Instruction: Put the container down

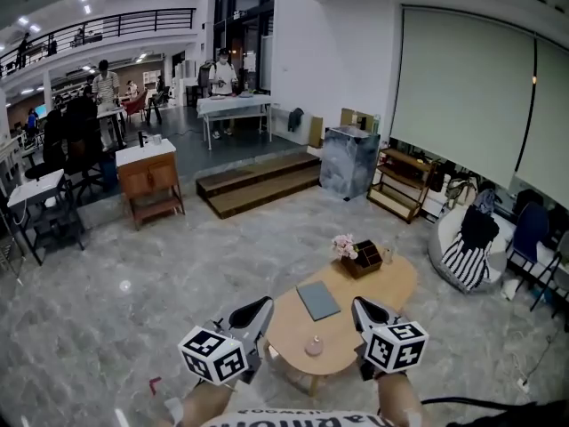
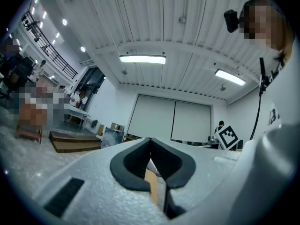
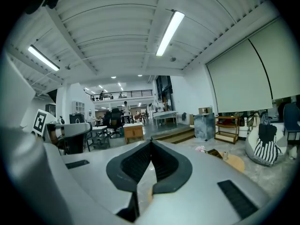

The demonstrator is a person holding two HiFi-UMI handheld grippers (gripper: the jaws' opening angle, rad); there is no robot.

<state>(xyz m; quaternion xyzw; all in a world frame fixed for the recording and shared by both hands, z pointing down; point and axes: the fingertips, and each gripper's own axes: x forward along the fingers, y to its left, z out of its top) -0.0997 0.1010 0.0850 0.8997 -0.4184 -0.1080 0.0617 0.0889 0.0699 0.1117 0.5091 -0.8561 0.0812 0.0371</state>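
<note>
Nearest us, our left gripper [image 1: 256, 310] and right gripper [image 1: 364, 310] both have fingers pressed together, holding nothing. Between them, at the six o'clock edge of the table [image 1: 391, 285], the small pink container [image 1: 314, 346] sits apart from both. It is too small for us to tell its long axis.

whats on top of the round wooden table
A flat grey pad, a small pink round thing, and a dark box with pink flowers at the far end. The left claw and right claw cover the near sides of the table.
</note>
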